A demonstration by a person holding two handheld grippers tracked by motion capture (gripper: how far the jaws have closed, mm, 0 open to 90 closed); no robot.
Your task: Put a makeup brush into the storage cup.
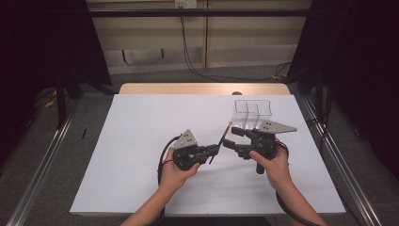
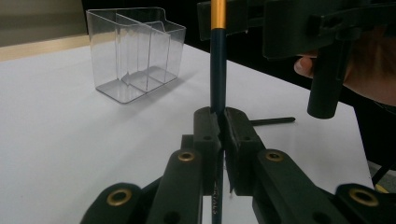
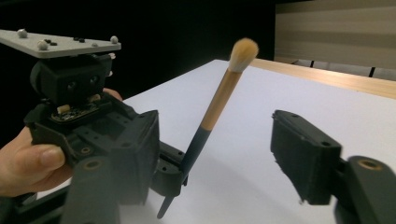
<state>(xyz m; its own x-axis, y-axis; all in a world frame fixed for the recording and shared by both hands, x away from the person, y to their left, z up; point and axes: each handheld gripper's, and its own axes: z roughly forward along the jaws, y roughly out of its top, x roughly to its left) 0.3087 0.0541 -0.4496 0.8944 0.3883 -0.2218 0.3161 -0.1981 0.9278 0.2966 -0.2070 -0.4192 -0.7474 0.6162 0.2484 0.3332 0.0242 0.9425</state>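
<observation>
— How was the left gripper (image 2: 218, 122) found?

— Its jaws were seen clamped tight on the dark handle of a makeup brush (image 3: 219, 100). The brush was held well above the white table (image 1: 141, 141), tilted, with the pale bristle tip uppermost and a gold-coloured band below it. In the high view the brush (image 1: 221, 140) was seen between the two grippers, slanting up toward the far side.

— And the right gripper (image 3: 219, 158)?

— Its jaws were seen standing apart, one on either side of the brush handle, with neither pad pressed on it. In the left gripper view part of it was seen close around the upper handle, though contact could not be judged there, the frame being cut off at the top.

— What else was noted on the table?

— A clear plastic organizer (image 2: 135, 51), divided into compartments, was seen standing upright toward the far right of the table, well apart from the brush. A thin dark stick (image 2: 271, 121) was seen lying flat on the table beyond the left gripper.
</observation>
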